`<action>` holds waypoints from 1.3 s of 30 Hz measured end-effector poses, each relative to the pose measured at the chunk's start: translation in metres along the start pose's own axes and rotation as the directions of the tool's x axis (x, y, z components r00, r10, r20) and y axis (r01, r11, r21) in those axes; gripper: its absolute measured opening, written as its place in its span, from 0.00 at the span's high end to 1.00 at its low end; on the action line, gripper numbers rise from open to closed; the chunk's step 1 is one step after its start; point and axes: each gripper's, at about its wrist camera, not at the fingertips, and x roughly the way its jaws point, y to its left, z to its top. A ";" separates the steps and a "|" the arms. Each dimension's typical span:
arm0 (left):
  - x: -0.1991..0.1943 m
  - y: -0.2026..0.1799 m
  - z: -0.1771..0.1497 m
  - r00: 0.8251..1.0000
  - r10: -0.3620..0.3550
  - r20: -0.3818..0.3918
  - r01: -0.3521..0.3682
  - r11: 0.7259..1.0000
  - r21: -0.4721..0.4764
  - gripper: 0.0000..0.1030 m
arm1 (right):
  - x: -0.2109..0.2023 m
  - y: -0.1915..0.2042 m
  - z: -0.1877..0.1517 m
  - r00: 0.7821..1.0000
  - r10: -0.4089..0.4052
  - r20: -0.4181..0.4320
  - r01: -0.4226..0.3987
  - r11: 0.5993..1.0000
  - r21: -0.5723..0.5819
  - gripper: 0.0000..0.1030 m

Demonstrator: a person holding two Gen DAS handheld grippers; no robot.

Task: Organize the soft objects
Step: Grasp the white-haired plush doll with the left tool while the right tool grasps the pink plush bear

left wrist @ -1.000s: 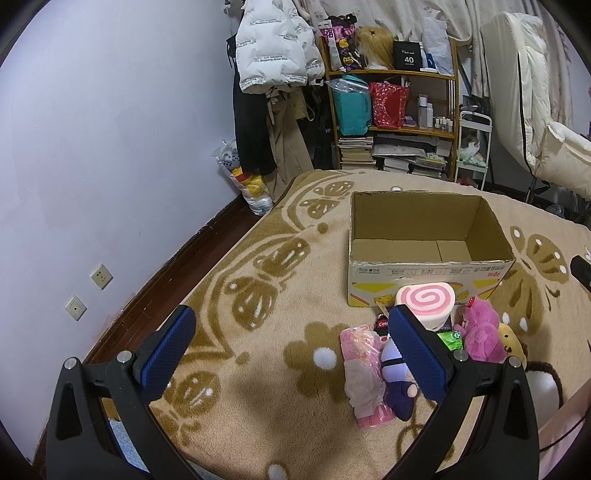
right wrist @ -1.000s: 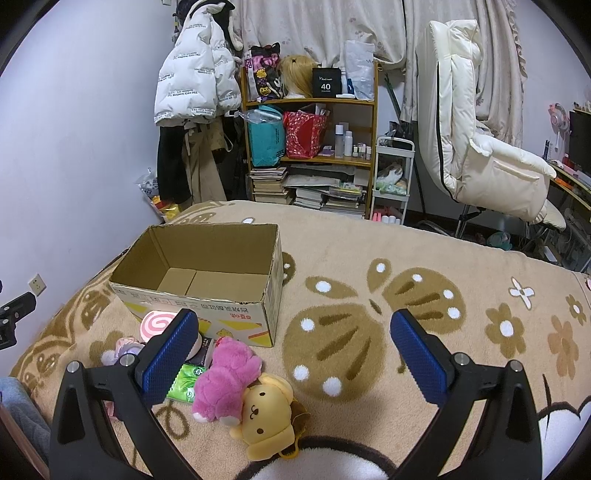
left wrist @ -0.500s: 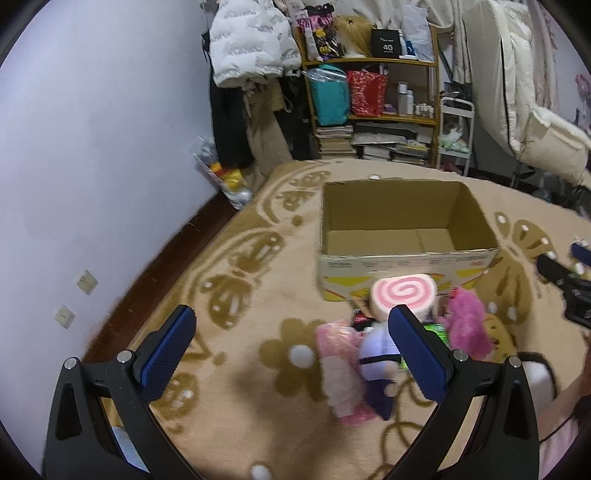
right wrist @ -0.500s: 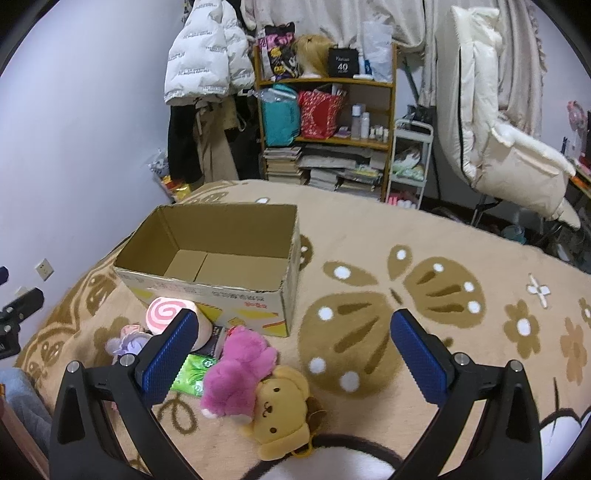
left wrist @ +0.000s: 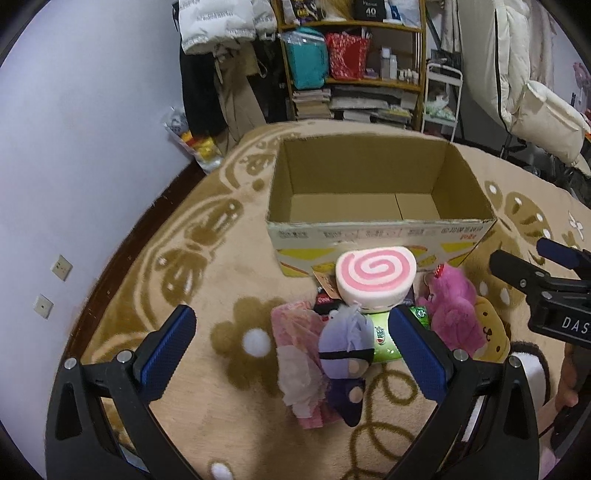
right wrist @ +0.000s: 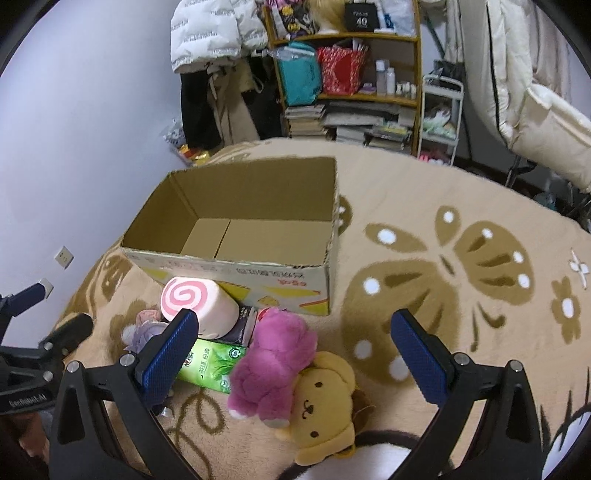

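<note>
Cluttered shelf (left wrist: 354,62), white puffer jacket (right wrist: 218,33), perhaps a recliner (right wrist: 532,99)

Soft, even indoor light from above; both views are moderately bright and mostly sharp. Strong fisheye bending curves the wall (left wrist: 92,147) and carpet (right wrist: 443,206), with black vignette in the corners. Shadows beneath the cardboard box (left wrist: 376,236) are faint, and there is no glare.

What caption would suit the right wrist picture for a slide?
Open right gripper above a pink plush bear and yellow plush dog on the carpet, in front of an empty cardboard box.
</note>
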 end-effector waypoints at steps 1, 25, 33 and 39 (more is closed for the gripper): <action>0.004 -0.001 0.000 1.000 -0.006 -0.011 0.006 1.000 -0.003 0.00 | 0.005 0.000 0.001 1.000 0.003 -0.013 -0.003 1.000 0.001 0.00; 0.074 -0.026 -0.012 0.977 -0.055 -0.207 0.063 0.998 0.029 0.00 | 0.086 -0.010 -0.009 0.959 0.152 -0.238 -0.141 0.988 0.064 0.05; 0.097 -0.030 -0.016 0.961 -0.072 -0.268 0.078 0.997 0.013 0.12 | 0.107 -0.015 -0.017 0.930 0.194 -0.313 -0.165 0.979 0.116 0.24; 0.099 -0.031 -0.021 0.954 -0.075 -0.290 0.085 0.996 0.021 0.18 | 0.113 -0.011 -0.021 0.927 0.181 -0.330 -0.154 0.982 0.105 0.30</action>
